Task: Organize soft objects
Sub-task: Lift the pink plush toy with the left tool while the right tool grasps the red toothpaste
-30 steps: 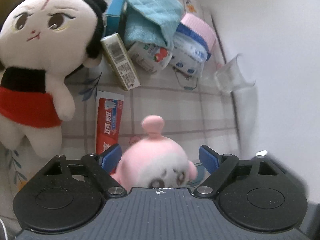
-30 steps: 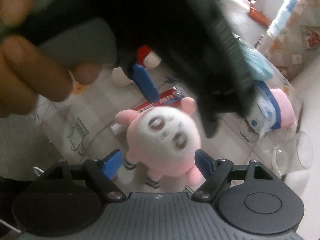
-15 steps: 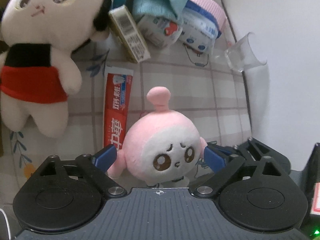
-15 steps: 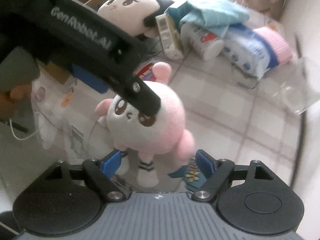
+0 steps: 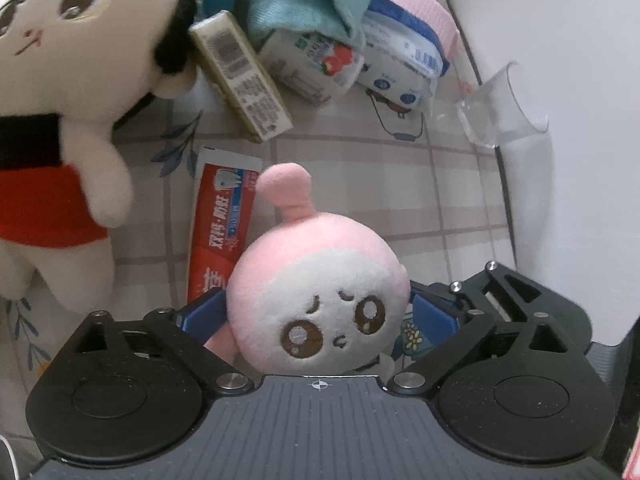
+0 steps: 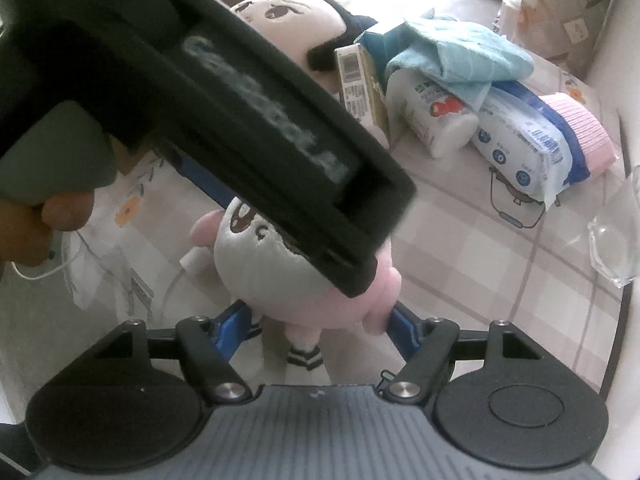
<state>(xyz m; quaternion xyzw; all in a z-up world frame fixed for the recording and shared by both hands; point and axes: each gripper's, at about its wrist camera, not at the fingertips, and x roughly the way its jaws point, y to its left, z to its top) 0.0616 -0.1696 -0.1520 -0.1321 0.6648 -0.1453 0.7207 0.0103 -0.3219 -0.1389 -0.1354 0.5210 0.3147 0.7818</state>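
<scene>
Pink plush [image 5: 316, 300] sits on the checked cloth [image 5: 360, 184], face up toward the left camera, just at the 4 o'clock corner of the toothpaste box [image 5: 222, 224]. Both tools work on it at once.

Left gripper [image 5: 316, 316]: jaws opening, near their widest, plush head between the 2 blue pads; pads look beside the head, not pressing.

Right gripper [image 6: 316, 330]: jaws closing around the plush's lower body and legs; the pad at 3 o'clock touches a pink limb, the other looks just clear. No firm pinch yet.

Handling, judged: light, very soft, squashes under pads, not fragile, fabric not slippery. A grip across the body will compress deeply; best taken at the round torso, not the thin stalk on top or a limb.

Views: left wrist shows the face, stalk, the big doll [image 5: 52, 120] at 10 o'clock, clear cup [image 5: 500, 116] at 2 o'clock. Right wrist alone shows the striped feet, the person's hand [image 6: 48, 220], and the left tool's body crossing over the plush.
</scene>
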